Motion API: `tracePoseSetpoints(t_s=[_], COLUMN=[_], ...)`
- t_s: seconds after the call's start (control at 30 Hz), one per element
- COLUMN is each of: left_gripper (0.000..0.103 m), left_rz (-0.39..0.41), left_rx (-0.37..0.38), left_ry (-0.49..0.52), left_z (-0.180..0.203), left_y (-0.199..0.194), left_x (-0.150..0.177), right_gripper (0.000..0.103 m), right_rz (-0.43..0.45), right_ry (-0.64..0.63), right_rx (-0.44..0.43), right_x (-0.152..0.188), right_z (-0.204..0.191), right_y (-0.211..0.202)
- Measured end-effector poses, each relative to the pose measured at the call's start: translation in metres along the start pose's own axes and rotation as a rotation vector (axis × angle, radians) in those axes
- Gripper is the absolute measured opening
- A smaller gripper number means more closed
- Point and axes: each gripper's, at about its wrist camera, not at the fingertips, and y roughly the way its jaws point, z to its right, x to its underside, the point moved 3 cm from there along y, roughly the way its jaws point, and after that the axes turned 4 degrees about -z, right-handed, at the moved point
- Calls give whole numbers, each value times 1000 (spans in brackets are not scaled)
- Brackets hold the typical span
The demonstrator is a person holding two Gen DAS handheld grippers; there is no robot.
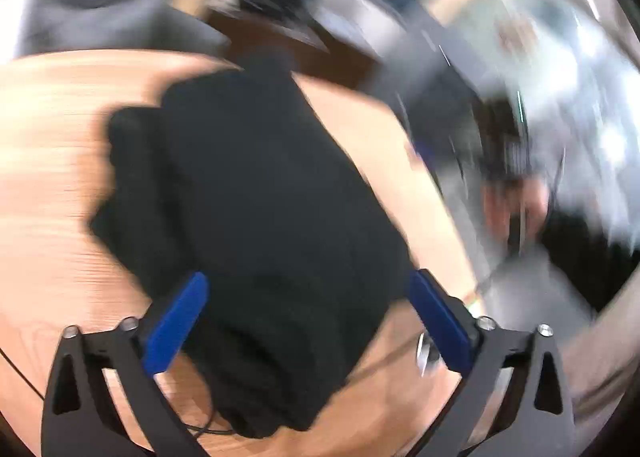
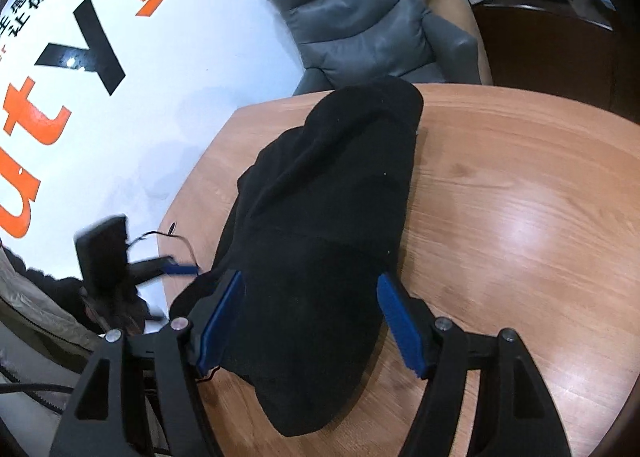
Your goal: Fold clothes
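Where grey armchair (image 2: 360, 17) stands: wooden table (image 2: 520, 217), white banner (image 2: 160, 69).

The right gripper (image 2: 310, 319) has its blue-padded fingers spread wide, above the near end of a black garment (image 2: 324, 217). The garment lies bundled lengthwise on a wooden table (image 2: 520, 197), reaching toward the far edge. The other gripper (image 2: 176, 269) sits at the left edge. A gray armchair (image 2: 360, 17) stands beyond the table.
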Motion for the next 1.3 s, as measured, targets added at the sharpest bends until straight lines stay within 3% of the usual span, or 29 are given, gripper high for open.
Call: tracePoseSetpoints(t_s=[0.1,0.23,0.3,0.43,0.67,0.7,0.77,0.83,0.87,0.9,0.93,1.0,1.13,1.3], left_gripper=[103,103,103,103,103,103,102,91,78,70,66,56,54,54], left_rz=[18,-151,-201,-273,-233,-235,-240,-235,-231,-221,-205,-176,-131,-61], left_rx=[5,46,102,219,321,324,341,352,350,345,349,363,376,315], left_ry=[-237,-486,-551,-618,-592,-585,-577,-570,-564,-563,-567,-560,-523,-386], left_z=[-48,-97,-103,-108,-98,-96,-95,-96,-97,-100,-104,-107,-117,-143], left_y=[-4,45,61,93,101,101,100,97,94,90,84,70,22,-82], left_x=[-11,0,13,25,28,28,30,31,31,31,31,31,16,-38], right_gripper=[80,81,82,97,97,95,82,71,60,55,50,47,42,42], right_rz=[-28,-137,-167,-204,-247,-237,-222,-197,-177,-154,-133,-95,-13,137], right_ry=[35,61,52,17,25,30,69,75,72,71,74,106,114,21], right_rx=[-39,-42,-89,-116,-118,-115,-97,-63,-55,-46,-40,-36,-41,-56], right_x=[-1,2,1,-4,1,1,2,5,7,9,11,16,15,-31], right_z=[16,40,42,37,32,31,31,25,18,11,4,-9,-53,-143], right_y=[12,51,69,93,131,132,133,131,130,128,128,131,137,139])
